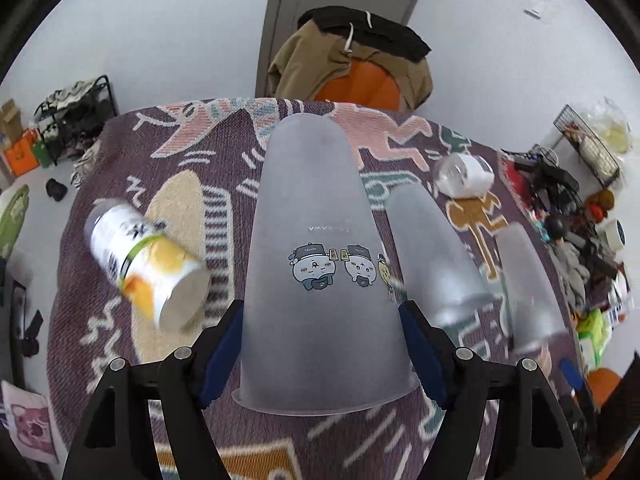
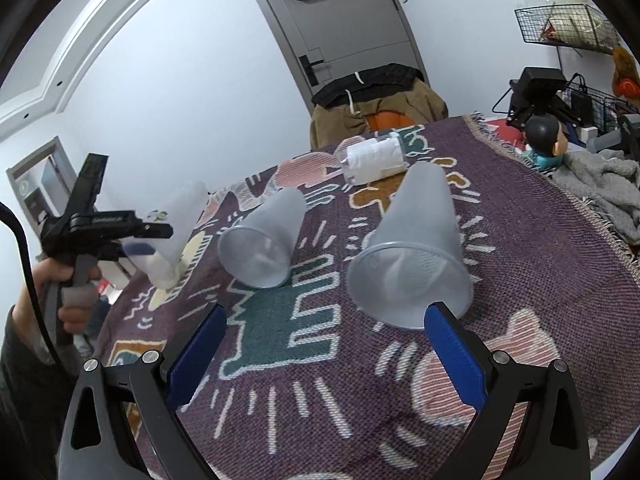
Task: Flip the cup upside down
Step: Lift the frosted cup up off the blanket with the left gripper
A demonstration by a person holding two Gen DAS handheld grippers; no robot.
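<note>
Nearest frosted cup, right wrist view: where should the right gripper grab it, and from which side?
The nearest frosted cup lies on its side on the blanket, open mouth toward the right gripper, which is open. Probably best to straddle the tapered wall just behind the rim, coming in low from the mouth end, fingers either side; the taper could squeeze it out further up.

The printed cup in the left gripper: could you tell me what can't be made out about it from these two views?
- Left wrist: the printed cup fills the left gripper; its far end is unreadable through frosted plastic.
- Left wrist: the small lettering is unclear.
- Right wrist: the same cup is blurred, its lower part masked by the gripper.
</note>
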